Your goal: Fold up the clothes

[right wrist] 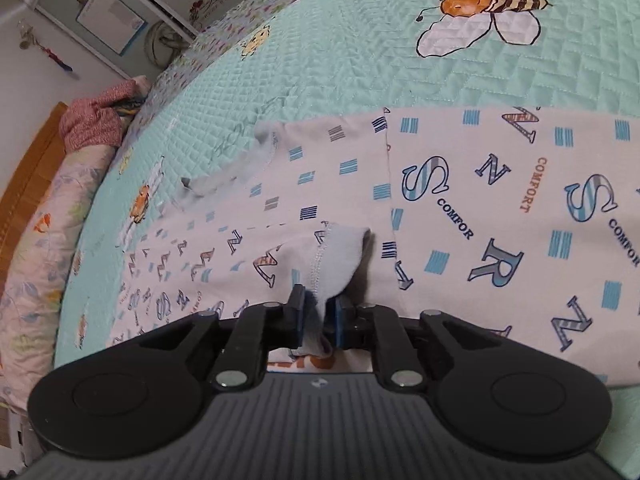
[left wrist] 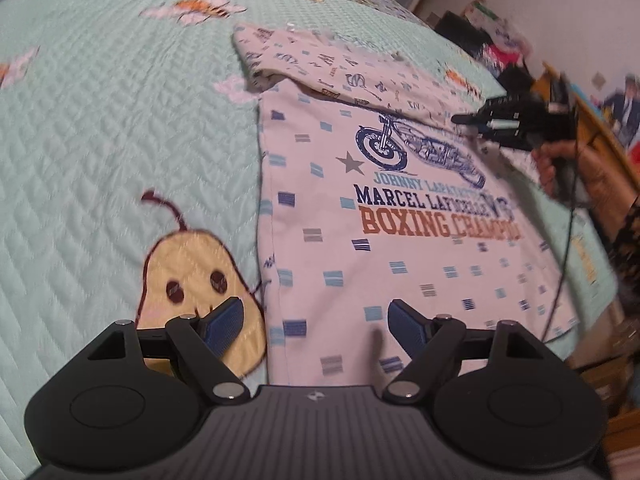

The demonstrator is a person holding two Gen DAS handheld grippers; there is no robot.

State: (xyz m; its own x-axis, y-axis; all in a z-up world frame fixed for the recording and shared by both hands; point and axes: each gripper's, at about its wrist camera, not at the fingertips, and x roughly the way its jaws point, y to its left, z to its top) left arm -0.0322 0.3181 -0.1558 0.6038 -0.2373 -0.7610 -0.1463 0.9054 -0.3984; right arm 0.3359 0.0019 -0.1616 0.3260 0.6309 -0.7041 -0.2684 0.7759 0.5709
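Left wrist view: a white shirt (left wrist: 400,216) lies flat on a mint quilt (left wrist: 120,120), printed with a blue motorcycle, "BOXING CHAMPION" lettering and small striped squares. A sleeve (left wrist: 352,68) with a letter print is folded across its far end. The left gripper (left wrist: 310,322) hovers over the shirt's near left edge, jaws spread wide with nothing between them; one pad sits over a pear patch (left wrist: 192,272) on the quilt, the other over the shirt. The right gripper (left wrist: 460,119) shows at the shirt's far right side, in a hand (left wrist: 560,168).

Right wrist view: the right gripper (right wrist: 318,316) is clenched on a pale blue cuff (right wrist: 336,256), the fabric bunched between its pads. The letter-print sleeve (right wrist: 200,268) runs left from the cuff across the shirt (right wrist: 520,220). A bee patch (right wrist: 480,12) lies beyond on the quilt (right wrist: 320,60).
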